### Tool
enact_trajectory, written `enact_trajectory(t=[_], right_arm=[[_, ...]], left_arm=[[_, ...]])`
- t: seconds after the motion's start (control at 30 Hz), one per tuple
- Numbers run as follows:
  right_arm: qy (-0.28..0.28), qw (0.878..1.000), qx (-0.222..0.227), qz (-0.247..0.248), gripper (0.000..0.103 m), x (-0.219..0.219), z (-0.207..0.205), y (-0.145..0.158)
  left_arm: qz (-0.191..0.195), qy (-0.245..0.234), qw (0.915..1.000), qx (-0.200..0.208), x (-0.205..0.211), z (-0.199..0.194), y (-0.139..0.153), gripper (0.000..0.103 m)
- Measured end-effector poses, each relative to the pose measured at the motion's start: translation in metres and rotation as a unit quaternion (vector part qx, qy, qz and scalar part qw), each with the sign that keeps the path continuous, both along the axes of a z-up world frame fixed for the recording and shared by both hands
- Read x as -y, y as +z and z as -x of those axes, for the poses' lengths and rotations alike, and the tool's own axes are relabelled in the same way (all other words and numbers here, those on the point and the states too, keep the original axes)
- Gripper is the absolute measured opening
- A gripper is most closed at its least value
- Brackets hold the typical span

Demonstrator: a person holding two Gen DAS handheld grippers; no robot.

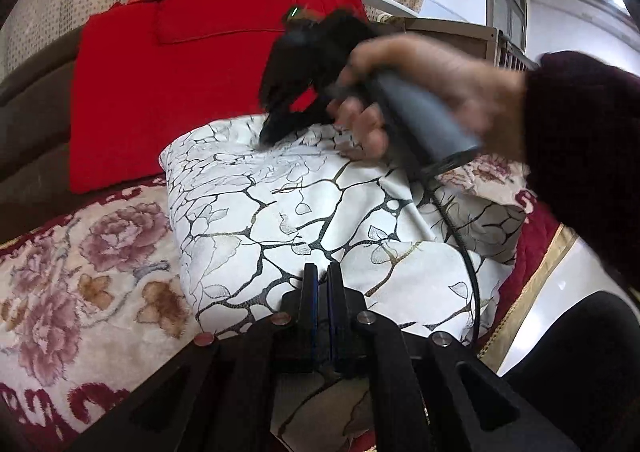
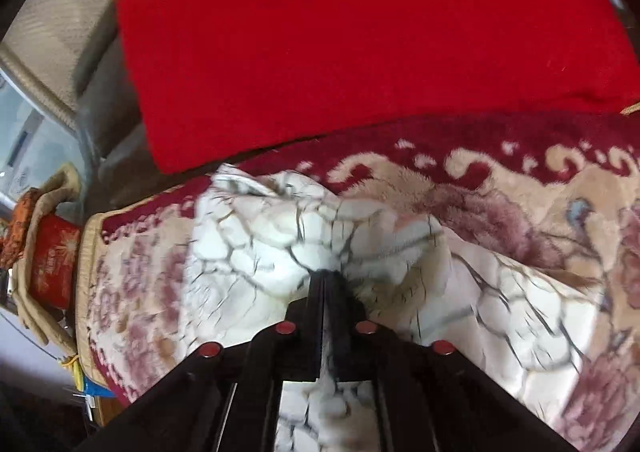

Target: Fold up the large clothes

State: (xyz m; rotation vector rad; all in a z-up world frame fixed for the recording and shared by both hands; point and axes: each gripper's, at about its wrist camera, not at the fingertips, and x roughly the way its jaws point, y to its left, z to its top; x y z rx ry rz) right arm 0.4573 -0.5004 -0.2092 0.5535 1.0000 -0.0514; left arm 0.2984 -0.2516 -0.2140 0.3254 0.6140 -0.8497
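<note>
Right claw [image 2: 326,276] pinches the cloth [image 2: 256,248] at its far edge, left claw [image 1: 322,272] shut empty nearer

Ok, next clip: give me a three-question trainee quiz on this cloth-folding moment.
1. True or false: the right gripper is shut on the white patterned cloth.
2. Which lies behind the cloth? A) a red cushion B) a blue towel C) a wooden chair
3. Fill in: the cloth lies on a ____-patterned cover.

Key: 1 true; 2 A; 3 floral.
</note>
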Motion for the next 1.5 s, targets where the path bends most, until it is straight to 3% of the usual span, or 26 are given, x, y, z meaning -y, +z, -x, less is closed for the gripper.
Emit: enact_trajectory(t=[0.07, 0.17, 0.3, 0.4, 0.5, 0.6, 0.8, 0.87, 0.9, 0.93, 1.0, 1.1, 1.17, 1.23, 1.3, 1.5], right_arm=[[0.007, 1.0, 0.023, -0.008, 0.009, -0.004, 0.024, 0.02], [0.042, 0.998, 0.033, 0.028, 0.009, -0.021, 0.064, 0.045], [0.066, 0.996, 0.046, 0.045, 0.009, -0.044, 0.124, 0.057], [0.055, 0.996, 0.038, 0.059, 0.009, -0.047, 0.155, 0.045], [0.049, 0.996, 0.031, 0.067, 0.007, -0.047, 0.166, 0.01], [0.05, 0.995, 0.055, 0.064, 0.006, -0.045, 0.165, -0.01], [0.042, 0.996, 0.067, 0.041, 0.006, -0.037, 0.173, -0.003], [0.047, 0.995, 0.082, 0.041, 0.007, -0.035, 0.186, 0.016], [0.044, 0.994, 0.095, 0.035, 0.007, -0.033, 0.195, 0.025], [0.041, 0.993, 0.103, 0.033, 0.007, -0.031, 0.202, 0.031], [0.037, 0.992, 0.12, 0.03, 0.007, -0.032, 0.218, 0.042], [0.044, 0.99, 0.125, 0.044, 0.006, -0.039, 0.238, 0.044], [0.041, 0.993, 0.093, 0.062, 0.007, -0.044, 0.242, 0.023], [0.037, 0.996, 0.061, 0.051, 0.008, -0.044, 0.236, -0.012], [0.027, 0.996, 0.076, 0.028, 0.008, -0.04, 0.236, -0.032], [0.029, 0.996, 0.09, -0.002, 0.007, -0.03, 0.244, -0.024]], left_arm=[[-0.003, 0.003, 1.0, 0.002, 0.002, 0.001, -0.001, 0.003], [-0.003, 0.005, 1.0, 0.001, 0.0, 0.001, 0.001, 0.003], [-0.008, 0.01, 0.9999, 0.002, 0.003, 0.001, 0.001, 0.003], [-0.013, 0.012, 0.9998, 0.008, 0.005, 0.003, 0.001, 0.003], [-0.021, 0.012, 0.9996, 0.012, 0.008, 0.005, -0.002, 0.003], [-0.029, 0.018, 0.9993, 0.016, 0.01, 0.002, -0.003, 0.003], [-0.038, 0.029, 0.9988, 0.001, 0.006, 0.009, 0.008, 0.004], [-0.029, 0.035, 0.9989, -0.01, 0.0, 0.015, 0.015, 0.011], [-0.023, 0.045, 0.9986, -0.015, -0.006, 0.019, 0.019, 0.026], [-0.018, 0.058, 0.998, -0.017, -0.011, 0.021, 0.022, 0.049], [0.002, 0.081, 0.9965, -0.02, -0.021, 0.027, 0.026, 0.063], [-0.005, 0.079, 0.9963, -0.033, -0.023, 0.033, 0.021, 0.063], [-0.042, 0.073, 0.9963, -0.022, -0.013, 0.036, 0.007, 0.064], [-0.052, 0.068, 0.9957, -0.036, -0.006, 0.035, -0.004, 0.064], [-0.053, 0.071, 0.995, -0.046, -0.006, 0.03, -0.01, 0.066], [-0.053, 0.081, 0.9933, -0.063, -0.009, 0.029, 0.001, 0.069]])
